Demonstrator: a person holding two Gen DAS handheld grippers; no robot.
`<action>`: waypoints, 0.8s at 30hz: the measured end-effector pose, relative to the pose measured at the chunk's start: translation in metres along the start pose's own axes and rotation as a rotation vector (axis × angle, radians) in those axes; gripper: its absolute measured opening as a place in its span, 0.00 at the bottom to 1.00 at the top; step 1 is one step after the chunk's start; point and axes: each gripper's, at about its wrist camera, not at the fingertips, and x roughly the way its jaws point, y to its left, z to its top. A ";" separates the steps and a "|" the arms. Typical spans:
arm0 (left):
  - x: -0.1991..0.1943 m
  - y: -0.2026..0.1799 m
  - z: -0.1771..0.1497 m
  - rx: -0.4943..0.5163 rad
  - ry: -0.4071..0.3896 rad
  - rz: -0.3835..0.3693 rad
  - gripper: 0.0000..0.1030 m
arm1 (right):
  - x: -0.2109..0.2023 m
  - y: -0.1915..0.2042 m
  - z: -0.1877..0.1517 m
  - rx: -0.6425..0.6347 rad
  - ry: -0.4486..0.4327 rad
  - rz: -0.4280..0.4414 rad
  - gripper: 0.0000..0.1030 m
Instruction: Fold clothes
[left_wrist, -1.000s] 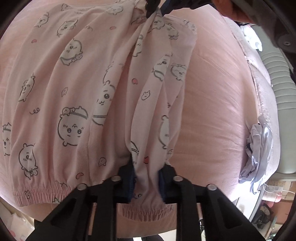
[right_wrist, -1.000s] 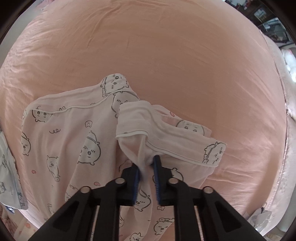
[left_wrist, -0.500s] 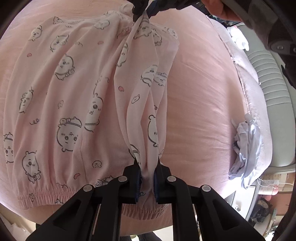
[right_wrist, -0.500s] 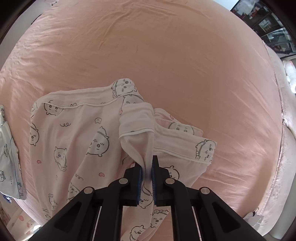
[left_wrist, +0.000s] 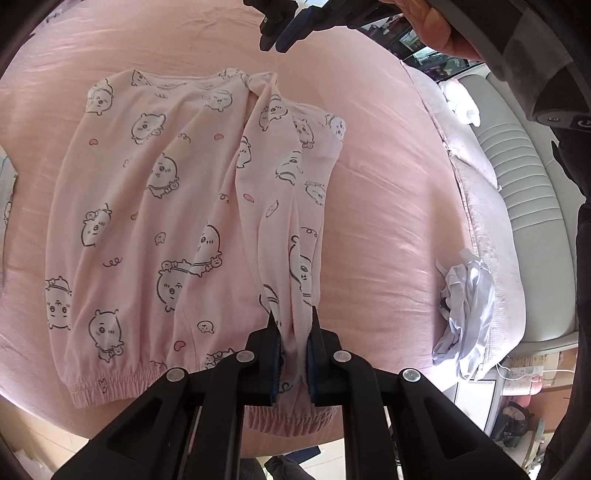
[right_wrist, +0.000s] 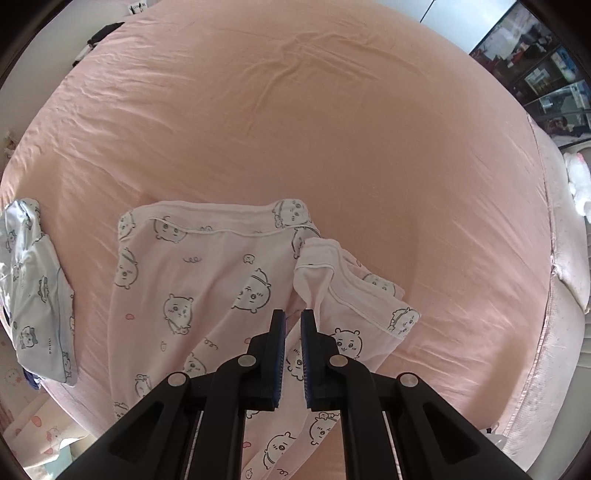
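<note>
A pink pyjama garment (left_wrist: 155, 184) printed with cartoon animals lies spread on the pink bed sheet (left_wrist: 388, 192). My left gripper (left_wrist: 293, 332) is shut on a bunched fold of it near the elastic hem, so a ridge of cloth runs from the jaws toward the far edge. My right gripper (right_wrist: 291, 321) hangs above the garment (right_wrist: 207, 295) with its jaws nearly together and no cloth between them. The white-edged flap (right_wrist: 317, 266) it was holding lies on the bed just beyond its tips. In the left wrist view the right gripper (left_wrist: 275, 31) hangs over the far edge.
A light blue printed garment (right_wrist: 37, 288) lies at the bed's left edge. A crumpled white cloth (left_wrist: 465, 306) sits near the right edge, beside a white padded surface (left_wrist: 517, 177). A person's hand (left_wrist: 436, 22) holds the right gripper. Bare sheet (right_wrist: 332, 129) stretches beyond the garment.
Both grippers have risen. The cloth flap has slipped out of the right gripper and dropped onto the bed. The left gripper still holds its fold, now lifted higher.
</note>
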 end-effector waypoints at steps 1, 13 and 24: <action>0.004 -0.003 0.001 -0.002 -0.004 0.002 0.09 | -0.006 0.005 0.000 -0.004 -0.002 -0.005 0.06; 0.007 -0.018 0.002 0.016 -0.048 0.105 0.09 | -0.017 0.003 -0.010 -0.003 0.023 0.008 0.06; 0.009 -0.025 -0.001 0.042 -0.035 0.136 0.09 | 0.013 -0.004 -0.011 0.061 0.149 0.107 0.24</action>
